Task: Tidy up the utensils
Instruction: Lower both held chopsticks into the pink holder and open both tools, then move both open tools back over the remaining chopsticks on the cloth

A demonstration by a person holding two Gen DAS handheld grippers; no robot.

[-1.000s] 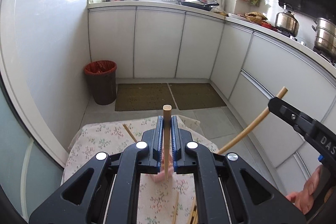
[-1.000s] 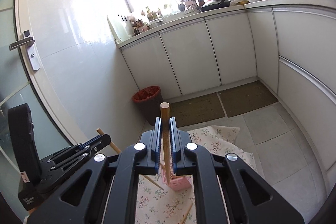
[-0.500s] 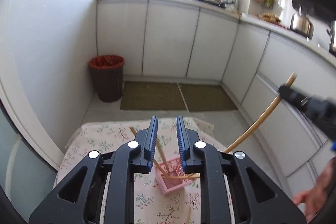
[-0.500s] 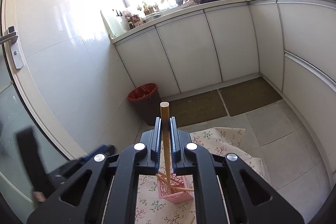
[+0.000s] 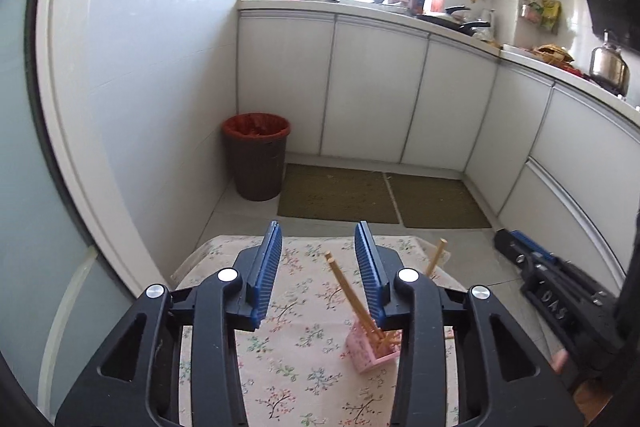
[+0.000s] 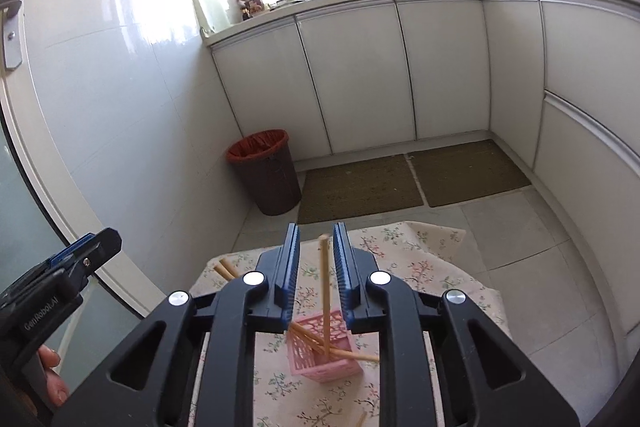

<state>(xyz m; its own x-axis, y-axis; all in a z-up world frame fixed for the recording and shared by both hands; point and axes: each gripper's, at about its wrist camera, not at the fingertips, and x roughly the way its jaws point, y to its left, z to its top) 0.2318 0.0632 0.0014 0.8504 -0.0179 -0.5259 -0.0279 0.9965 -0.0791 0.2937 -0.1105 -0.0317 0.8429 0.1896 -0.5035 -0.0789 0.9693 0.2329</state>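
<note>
Writing: "GenRobot.AI" reads on the side of the left gripper (image 6: 86,251) in the right wrist view; letters "DAS" show on the right gripper's body in the left wrist view.
Left gripper jaws: have just been opening and stand well apart; no pad touches anything, and two chopsticks (image 5: 348,291) lean in the gap beyond them.
Right gripper (image 6: 316,267) jaws: have just been opening to a narrow gap; an upright chopstick (image 6: 325,291) stands between the blue pads, touching neither as far as I can tell.
Hands: both grippers tilt downward over the table; fingers (image 6: 54,383) wrap the left handle at the near left edge.
Holder: pink lattice chopstick holder (image 6: 324,367) on the table, just beyond the right jaws, with several chopsticks leaning in it.
Surface: floral tablecloth (image 5: 296,367).
Room: white cabinets, brown bin with red liner (image 5: 256,155) far left, two green-brown mats (image 6: 360,191) on the tiled floor.
</note>
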